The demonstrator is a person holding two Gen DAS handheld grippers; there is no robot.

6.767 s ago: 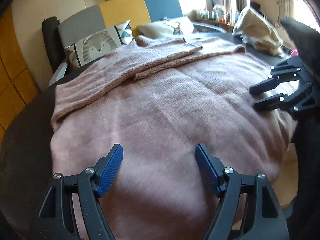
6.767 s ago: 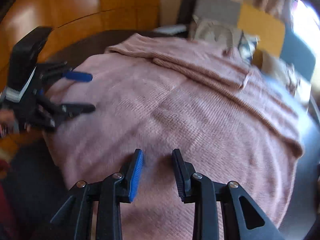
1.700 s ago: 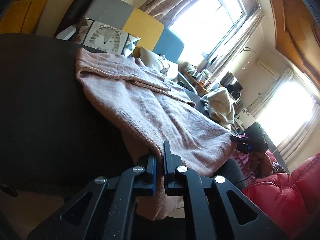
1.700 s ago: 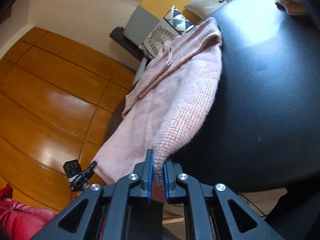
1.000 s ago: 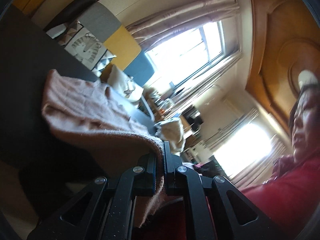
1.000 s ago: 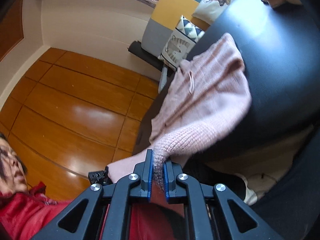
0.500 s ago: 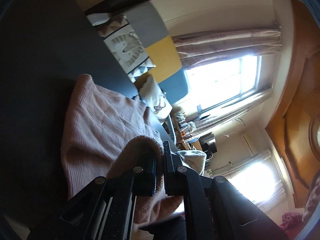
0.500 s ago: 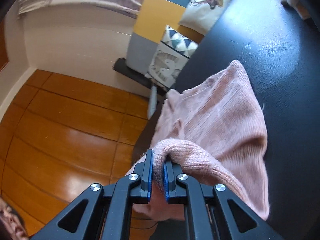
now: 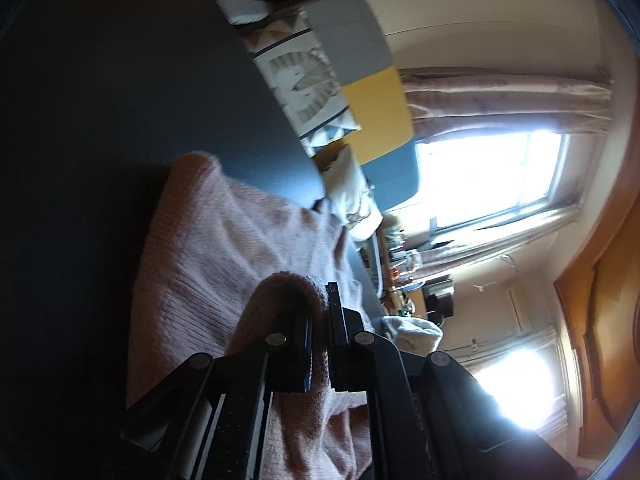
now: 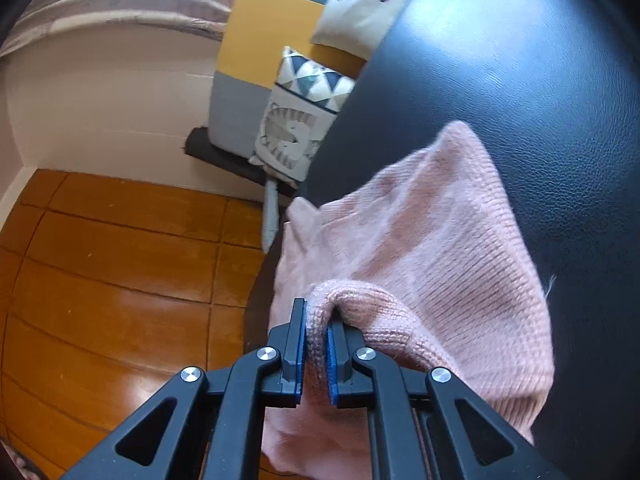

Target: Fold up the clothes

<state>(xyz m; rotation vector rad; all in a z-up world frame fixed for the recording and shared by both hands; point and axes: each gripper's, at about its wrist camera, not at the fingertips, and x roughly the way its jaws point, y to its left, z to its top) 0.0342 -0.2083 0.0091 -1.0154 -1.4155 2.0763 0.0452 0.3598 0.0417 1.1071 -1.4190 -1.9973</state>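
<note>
Sweater (image 10: 432,248), pink knit, lies on the dark table (image 10: 560,80), near edge lifted and doubled over toward the far end.

Left gripper (image 9: 319,320): jaws clamped on a fold of the knit hem; cloth arches over the left finger. Right gripper (image 10: 316,344): jaws pinched tight on the ribbed hem, fabric bulging between the blue pads (image 10: 301,354). Both hold the garment clear of the table, the far part resting on the surface.

Step in hand, as I judge it: the lengthwise fold, hem being carried toward the collar end. Roughly mid-task; sleeves not visible now, so cannot tell how they lie.

Next move calls for: carrying both corners forward level and at matched pace, lowering until hem meets the far edge squarely, then letting go together. Loose knit stretches and sags, so uneven pull would skew the fold.

Beyond the table: cushion (image 10: 296,136), sofa (image 10: 264,32), window (image 9: 492,176).
</note>
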